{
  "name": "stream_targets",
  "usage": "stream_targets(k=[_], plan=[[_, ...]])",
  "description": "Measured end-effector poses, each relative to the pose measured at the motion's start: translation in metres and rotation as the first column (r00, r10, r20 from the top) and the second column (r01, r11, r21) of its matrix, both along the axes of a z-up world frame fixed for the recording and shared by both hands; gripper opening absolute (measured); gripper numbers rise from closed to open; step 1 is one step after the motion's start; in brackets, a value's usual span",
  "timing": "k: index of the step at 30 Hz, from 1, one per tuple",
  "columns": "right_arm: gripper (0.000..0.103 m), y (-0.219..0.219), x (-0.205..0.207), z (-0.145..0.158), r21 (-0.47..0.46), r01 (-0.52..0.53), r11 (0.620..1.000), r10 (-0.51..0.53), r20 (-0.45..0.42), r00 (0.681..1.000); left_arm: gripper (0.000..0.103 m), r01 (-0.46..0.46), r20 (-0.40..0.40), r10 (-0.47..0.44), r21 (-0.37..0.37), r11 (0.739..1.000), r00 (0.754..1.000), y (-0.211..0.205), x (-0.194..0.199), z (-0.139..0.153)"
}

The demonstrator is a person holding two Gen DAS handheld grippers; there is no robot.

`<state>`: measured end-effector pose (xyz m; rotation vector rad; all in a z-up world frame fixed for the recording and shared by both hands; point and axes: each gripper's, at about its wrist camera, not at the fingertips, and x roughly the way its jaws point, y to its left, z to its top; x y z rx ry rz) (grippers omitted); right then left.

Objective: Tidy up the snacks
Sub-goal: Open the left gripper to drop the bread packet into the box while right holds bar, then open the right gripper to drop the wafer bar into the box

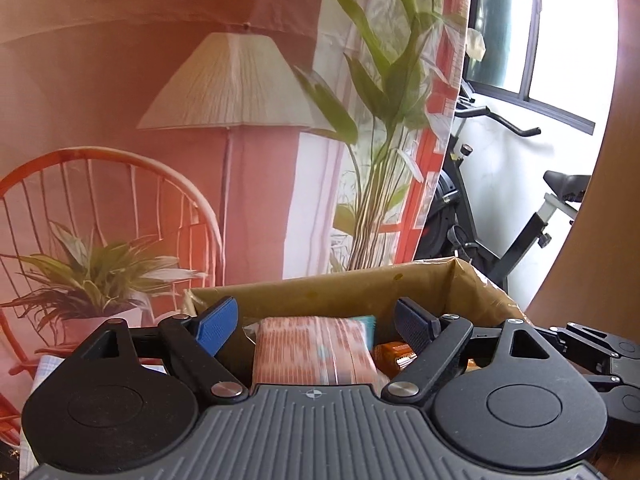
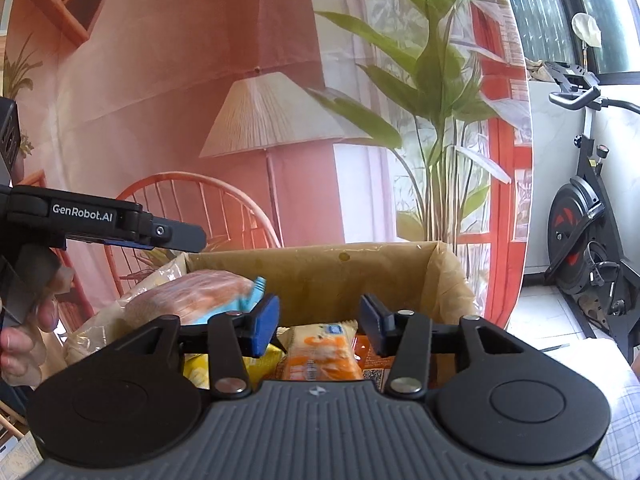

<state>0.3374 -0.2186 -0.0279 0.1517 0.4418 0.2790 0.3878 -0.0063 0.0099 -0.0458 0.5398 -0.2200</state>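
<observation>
Cardboard box (image 2: 320, 276), brown w/ a plastic-looking liner folded over its rim, sits just ahead of both grippers and holds the snacks. Left gripper (image 1: 316, 322) hangs over the box's near edge, blue pads spread wide, nothing pressed between them; below the gap lies a large pink-orange patterned packet (image 1: 316, 350), pads clear of it on both sides. In the right wrist view that same packet (image 2: 188, 292) rests high at the box's left side, its light-blue end seal pointing toward the middle, w/ a crinkled clear bag (image 2: 100, 320) under and beside it.

Right gripper (image 2: 320, 322) has its pads partly apart, gripping nothing. Under the gap: an orange-and-white wrapped snack (image 2: 320, 354), a yellow pack (image 2: 196, 368) to its left, an orange pack w/ a QR code (image 2: 372, 364) to its right. Whether the pads touch any wrapper, can't tell.

A person's hand (image 2: 24, 340) at the far left edge of the right wrist view grips the left gripper's handle.

Backdrop: printed cloth (image 1: 200, 80) showing lamp, chair, plants; exercise bike (image 2: 588, 248) by the window at right
</observation>
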Motion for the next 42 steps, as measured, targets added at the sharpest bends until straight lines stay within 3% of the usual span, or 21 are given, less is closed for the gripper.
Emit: stream_targets(k=[12,22,36,42], plan=[[0.049,-0.012,-0.037,0.012,0.012,0.061,0.998,-0.062,0.058,0.996,0.087,0.014,0.064,-0.015,0.019,1.0,0.998,0.012,-0.05,0.001],[0.049,-0.015,-0.073,0.009,0.005,0.083,0.997,-0.083,0.075,0.994,0.087,-0.011,0.046,0.011,-0.015,1.0,0.999,0.031,-0.087,-0.017],[0.049,-0.006,-0.06,0.001,-0.071,0.058,0.996,-0.057,0.012,0.998,0.087,-0.049,-0.004,0.049,-0.057,0.997,0.999,0.046,-0.1,-0.037],[0.049,-0.016,-0.045,0.002,-0.104,0.143,0.984,-0.147,-0.029,0.989,0.087,-0.052,-0.003,0.052,-0.062,0.997,0.999,0.047,-0.101,-0.038]])
